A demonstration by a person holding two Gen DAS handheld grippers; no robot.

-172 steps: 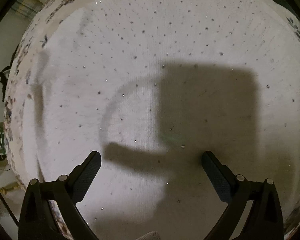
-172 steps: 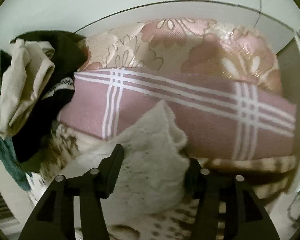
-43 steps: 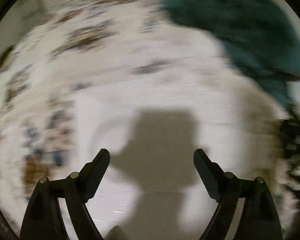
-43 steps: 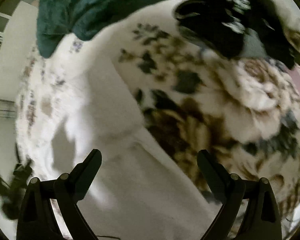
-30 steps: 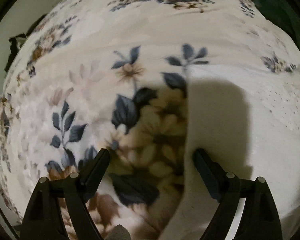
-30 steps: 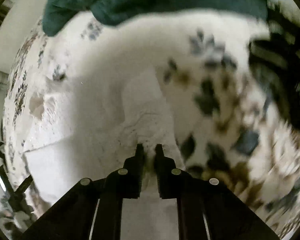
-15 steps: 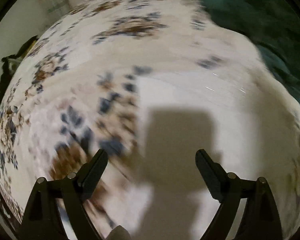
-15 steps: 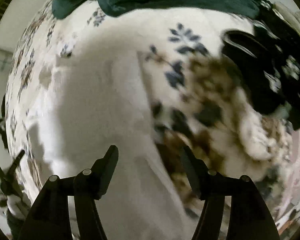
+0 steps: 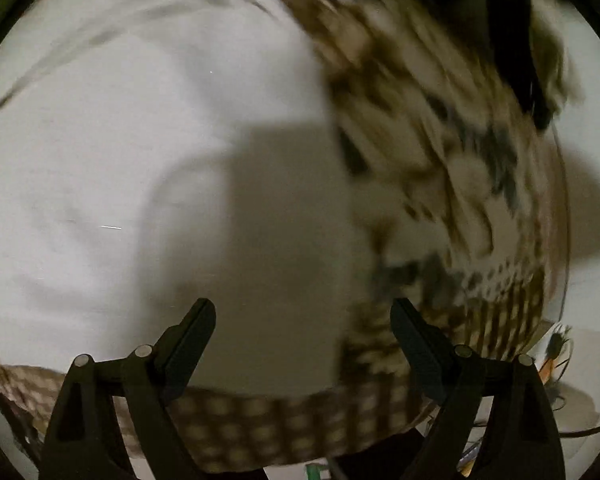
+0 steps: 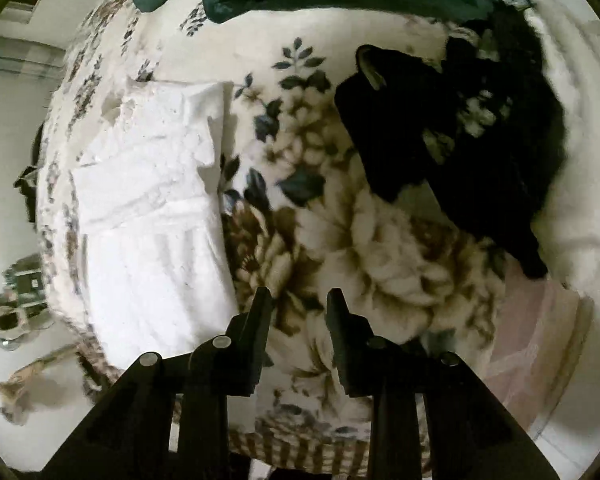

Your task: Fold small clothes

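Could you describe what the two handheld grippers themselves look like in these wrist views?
Both the left gripper and the right gripper are matte black, with two angular fingers bearing flat ribbed pads on linkage arms studded with round silver pivot pins. No hands, sleeves or markings show.

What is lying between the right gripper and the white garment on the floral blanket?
Nothing visible: only bare floral blanket separates the right gripper, jaws closing on nothing, from the white lace-trimmed garment at its left.

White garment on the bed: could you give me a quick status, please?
Left gripper and right gripper empty, jaws closing. White garment lies flat on floral blanket. Black clothes alongside, apart.
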